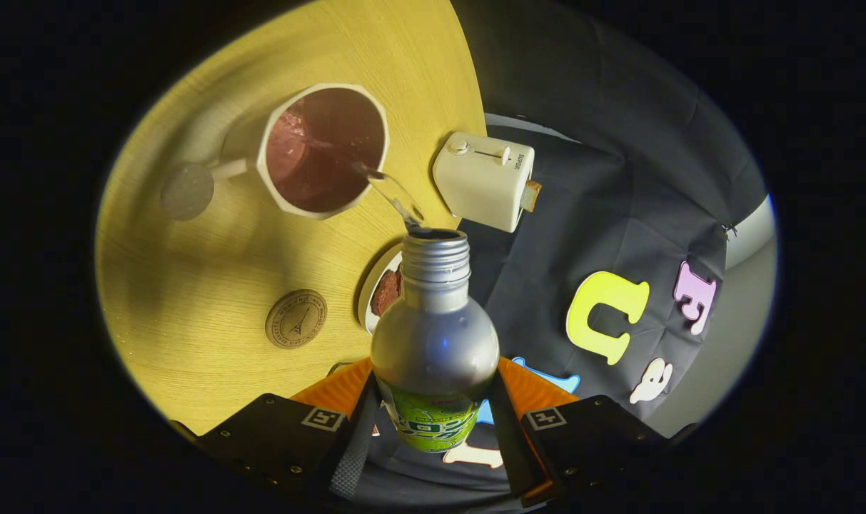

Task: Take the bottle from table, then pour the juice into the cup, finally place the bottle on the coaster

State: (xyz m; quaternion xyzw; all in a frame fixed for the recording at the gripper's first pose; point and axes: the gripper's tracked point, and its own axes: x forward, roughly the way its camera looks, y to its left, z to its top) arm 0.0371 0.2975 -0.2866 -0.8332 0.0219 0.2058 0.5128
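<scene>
My gripper [433, 410] is shut on a silver bottle [434, 335] with a green label, both fingers pressing its sides. The bottle is tipped toward the white cup [323, 150], its open threaded neck [435, 257] pointing at the rim. A thin clear stream [393, 196] runs from the mouth into the cup, which holds dark reddish liquid. The cup's handle points away from the bottle. A round brown coaster [296, 318] with an embossed tower lies on the yellow wooden table [204, 257], beside the bottle and nearer to my fingers than the cup.
A small white toaster [484, 178] with a slice of toast in it stands beyond the bottle, next to the cup. A white plate [377, 289] with a brown piece of food lies half hidden behind the bottle. The table's edge runs past the toaster.
</scene>
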